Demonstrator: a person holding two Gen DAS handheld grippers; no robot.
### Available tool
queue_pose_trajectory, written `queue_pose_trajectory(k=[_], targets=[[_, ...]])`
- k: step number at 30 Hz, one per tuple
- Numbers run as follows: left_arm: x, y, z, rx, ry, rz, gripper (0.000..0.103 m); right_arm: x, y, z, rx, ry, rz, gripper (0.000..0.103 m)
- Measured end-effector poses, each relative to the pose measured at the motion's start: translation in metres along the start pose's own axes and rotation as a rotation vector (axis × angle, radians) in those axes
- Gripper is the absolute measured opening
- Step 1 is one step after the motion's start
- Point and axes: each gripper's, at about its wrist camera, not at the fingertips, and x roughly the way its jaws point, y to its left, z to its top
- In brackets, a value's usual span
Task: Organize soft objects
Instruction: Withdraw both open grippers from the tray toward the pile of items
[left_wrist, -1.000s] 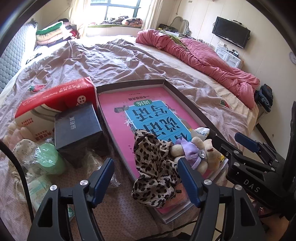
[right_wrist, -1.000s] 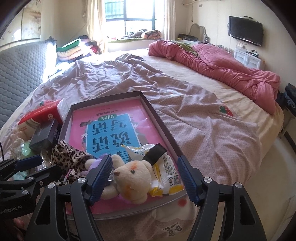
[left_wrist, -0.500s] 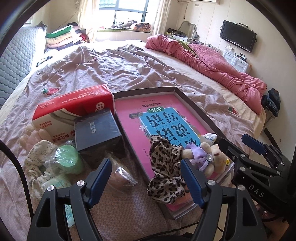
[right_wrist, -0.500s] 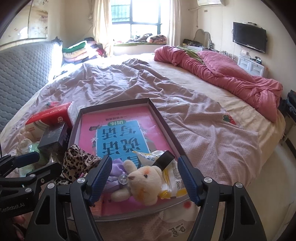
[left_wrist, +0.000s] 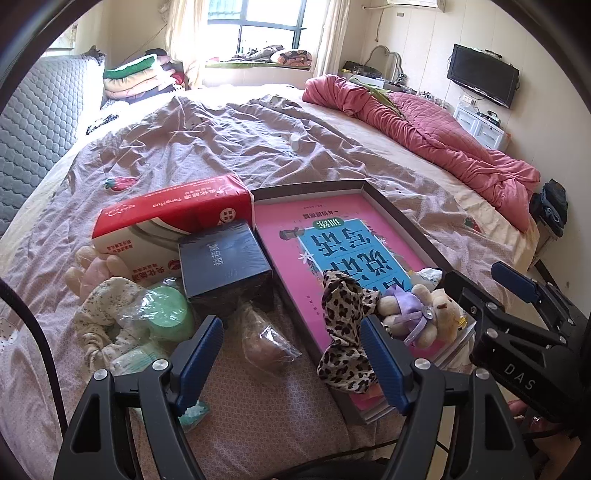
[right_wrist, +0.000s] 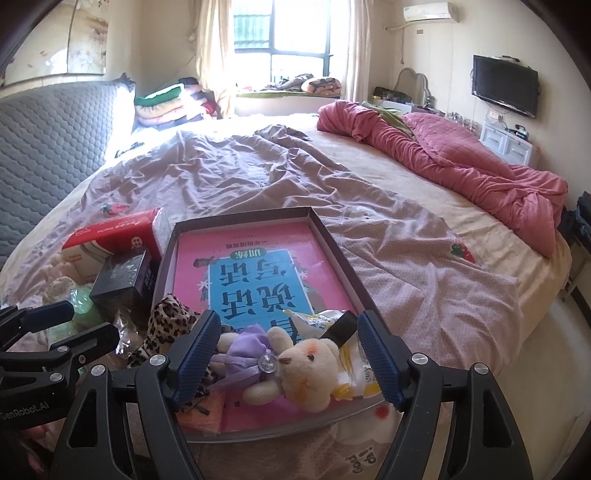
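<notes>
Right wrist: fuzzy plush bear (right_wrist: 303, 373) in flat rectangular tray (right_wrist: 334, 243).

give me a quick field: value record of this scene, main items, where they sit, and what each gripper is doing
surface: bed with wrinkled mauve sheet
tray: shallow grey box tray holding a pink and blue book
soft items in tray: cream teddy bear in purple dress; leopard-print fabric piece draped over the tray's near left edge
snack: yellow and white snack packet beside the bear
beside tray: red and white tissue pack, dark navy box, green item in clear wrap
left gripper: open, empty
right gripper: jaws opening, bear between them, untouched
</notes>
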Motion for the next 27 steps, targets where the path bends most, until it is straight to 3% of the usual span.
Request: queue_pose_trajectory(k=[10,27], targets=[[-0.017,0.016,-0.002,-0.020,-0.030,0.048,0.082,-0.014,0.019,0.009,-0.048,-0.039,0.036,0.078],[-0.054,0.105,-0.023,-0.190,-0.063,0.143,0.083,-0.039,0.059,0.016,-0.164,-0.105,0.144,0.078]])
